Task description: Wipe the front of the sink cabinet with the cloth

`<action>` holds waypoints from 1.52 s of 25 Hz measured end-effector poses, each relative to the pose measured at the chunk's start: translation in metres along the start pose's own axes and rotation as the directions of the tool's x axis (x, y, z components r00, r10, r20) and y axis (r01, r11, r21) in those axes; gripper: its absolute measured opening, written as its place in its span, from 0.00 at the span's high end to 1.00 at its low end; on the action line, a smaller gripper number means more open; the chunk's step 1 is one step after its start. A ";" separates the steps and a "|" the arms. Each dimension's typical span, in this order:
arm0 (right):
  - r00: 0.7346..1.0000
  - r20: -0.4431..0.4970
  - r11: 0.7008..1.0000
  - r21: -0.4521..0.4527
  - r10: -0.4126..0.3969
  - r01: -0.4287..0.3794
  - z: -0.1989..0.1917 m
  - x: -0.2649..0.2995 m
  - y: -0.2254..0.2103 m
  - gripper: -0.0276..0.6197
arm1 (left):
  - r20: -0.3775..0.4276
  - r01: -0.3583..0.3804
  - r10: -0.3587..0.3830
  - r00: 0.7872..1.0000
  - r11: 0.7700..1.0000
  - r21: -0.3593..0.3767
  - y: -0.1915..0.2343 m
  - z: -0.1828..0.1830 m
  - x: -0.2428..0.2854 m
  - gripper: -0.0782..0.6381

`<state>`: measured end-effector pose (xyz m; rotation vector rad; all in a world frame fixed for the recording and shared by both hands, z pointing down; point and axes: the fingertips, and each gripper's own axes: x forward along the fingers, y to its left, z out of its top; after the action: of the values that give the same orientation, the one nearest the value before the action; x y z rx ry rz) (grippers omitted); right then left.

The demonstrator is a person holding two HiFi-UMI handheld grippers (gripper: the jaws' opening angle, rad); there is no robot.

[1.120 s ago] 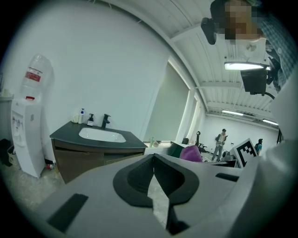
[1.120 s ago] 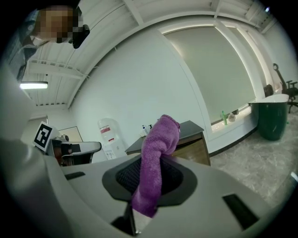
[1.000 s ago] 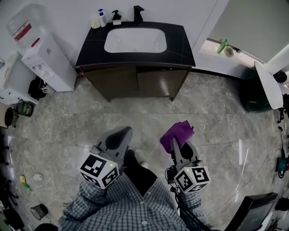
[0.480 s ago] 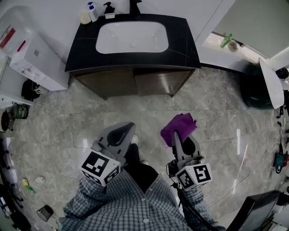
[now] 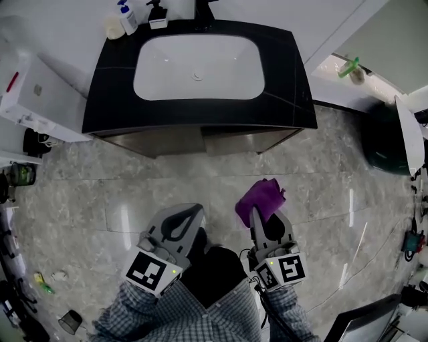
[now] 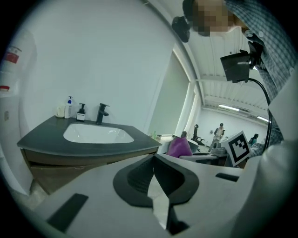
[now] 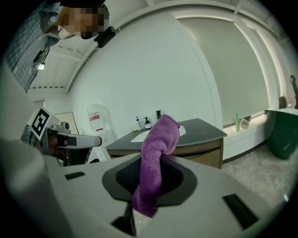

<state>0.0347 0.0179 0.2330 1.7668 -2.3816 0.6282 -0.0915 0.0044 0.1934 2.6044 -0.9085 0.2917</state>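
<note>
A white water dispenser (image 5: 37, 93) is standing left of the sink cabinet (image 5: 200, 139), and a dark green bin (image 5: 382, 143) is sitting off to its right. Bottles (image 5: 124, 17) are lining the back of the black tabletop (image 5: 294, 87) beside the tap. Bare marble floor (image 5: 120, 194) is lying between the person and the cabinet's brown doors. The purple cloth (image 5: 262, 198), bunched and fuzzy, is sticking out past the jaw tips, well apart from the cabinet. The right hand-held gripper (image 5: 255, 215) is pinching it, while the left hand-held gripper (image 5: 192, 212) is holding its jaws pressed together on nothing.
</note>
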 end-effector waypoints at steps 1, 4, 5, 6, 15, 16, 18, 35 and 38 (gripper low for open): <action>1.000 -0.007 1.000 -0.006 0.005 -0.005 -0.006 0.012 -0.002 0.84 | 0.008 0.001 -0.001 1.000 1.000 0.005 0.007 0.000 0.005 0.88; 0.998 -0.036 0.997 -0.054 0.054 -0.056 -0.028 0.049 -0.001 0.84 | 0.001 -0.020 0.020 1.000 1.000 -0.021 0.033 -0.010 0.017 0.88; 0.996 -0.039 0.994 -0.072 0.075 -0.078 -0.036 0.061 -0.002 0.84 | 0.005 -0.041 0.041 0.999 0.998 -0.039 0.042 -0.014 0.021 0.88; 0.995 -0.042 0.991 -0.091 0.094 -0.097 -0.043 0.072 -0.004 0.84 | 0.008 -0.061 0.062 0.998 0.996 -0.062 0.049 -0.019 0.025 0.88; 0.954 -0.090 0.943 -0.148 0.286 -0.297 -0.134 0.157 -0.022 0.84 | -0.046 -0.158 0.153 0.987 0.981 -0.117 0.076 -0.097 0.080 0.88; 0.947 -0.086 0.935 -0.153 0.309 -0.319 -0.142 0.167 -0.025 0.84 | -0.047 -0.167 0.163 0.986 0.980 -0.111 0.081 -0.104 0.088 0.88; 0.932 -0.096 0.919 -0.159 0.350 -0.361 -0.156 0.181 -0.023 0.84 | -0.041 -0.199 0.196 0.980 0.974 -0.112 0.090 -0.112 0.094 0.88; 0.872 -0.105 0.832 -0.263 0.479 -0.489 -0.171 0.260 0.009 0.84 | -0.070 -0.341 0.334 0.940 0.905 -0.253 0.101 -0.153 0.080 0.88; 0.890 -0.081 0.844 -0.289 0.449 -0.452 -0.171 0.271 -0.003 0.84 | -0.072 -0.327 0.319 0.945 0.913 -0.245 0.097 -0.154 0.087 0.88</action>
<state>-0.0749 -0.1573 0.4779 1.0822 -2.7272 0.2834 -0.0970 -0.0523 0.3867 2.2057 -1.2778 0.2780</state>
